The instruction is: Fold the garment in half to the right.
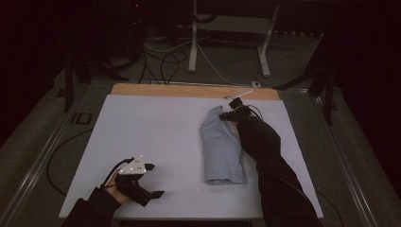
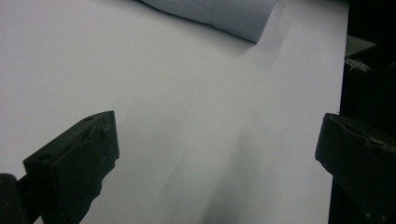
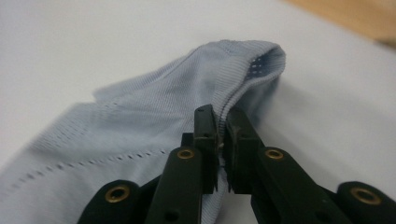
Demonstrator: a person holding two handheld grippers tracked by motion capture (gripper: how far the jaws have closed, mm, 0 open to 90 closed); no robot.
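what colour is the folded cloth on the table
Pale blue cloth, finely ribbed with rows of small holes; clearest in the right gripper view.

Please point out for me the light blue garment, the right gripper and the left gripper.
light blue garment (image 1: 221, 151): high view, middle of the folded cloth.
right gripper (image 3: 223, 135): right gripper view, between its jaw tips, shut on the garment's ribbed edge.
left gripper (image 1: 153, 179): high view, between its open jaw tips.

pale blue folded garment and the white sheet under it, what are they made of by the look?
Pale blue folded garment: soft knit fabric, matte; fine ribbing at the edge pinched by the right gripper, rows of small perforations, likely a sports mesh knit. White sheet: smooth, matte, flat; paper, card or thin plastic, cannot tell. It covers a light wooden board, bare at the far edge.
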